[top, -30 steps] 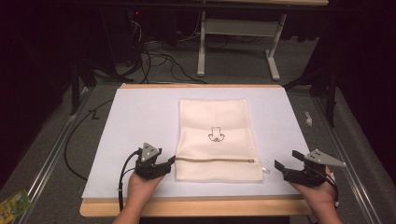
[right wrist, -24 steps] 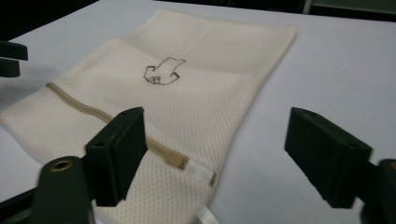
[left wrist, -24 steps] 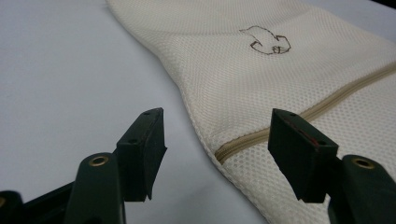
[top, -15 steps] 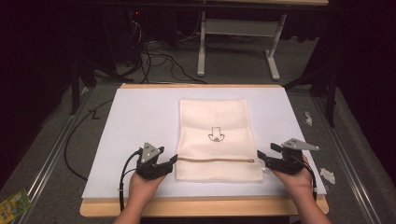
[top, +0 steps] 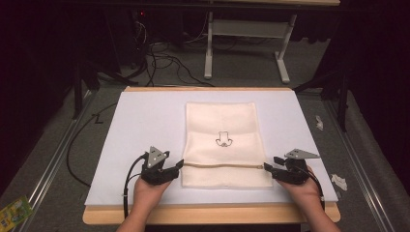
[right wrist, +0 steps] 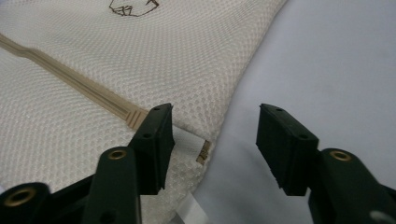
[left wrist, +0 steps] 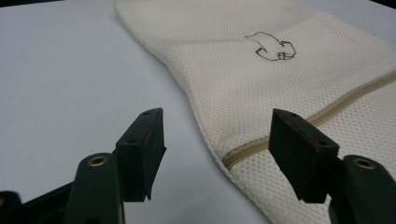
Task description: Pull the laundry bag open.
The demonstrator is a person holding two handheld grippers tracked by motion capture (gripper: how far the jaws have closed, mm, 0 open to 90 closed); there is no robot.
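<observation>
The right tongs (right wrist: 212, 149) stand with jaws wide apart over the edge of a cream mesh bag (right wrist: 140, 60) — its tan zipper (right wrist: 74, 81) ends just beside the left jaw — with pale bench (right wrist: 336, 60) beyond the bag's edge.

Right gripper (top: 269, 168) now inward, at the mesh bag's (top: 222, 125) edge.

No readable text; the mesh bag (top: 222, 145) bears just a small outline drawing.

A lab or recording studio: dark curtains surround the wooden table (top: 208, 215), loose cables (top: 159, 55) trail across grey carpet behind it, beside a white desk frame (top: 246, 43).
</observation>
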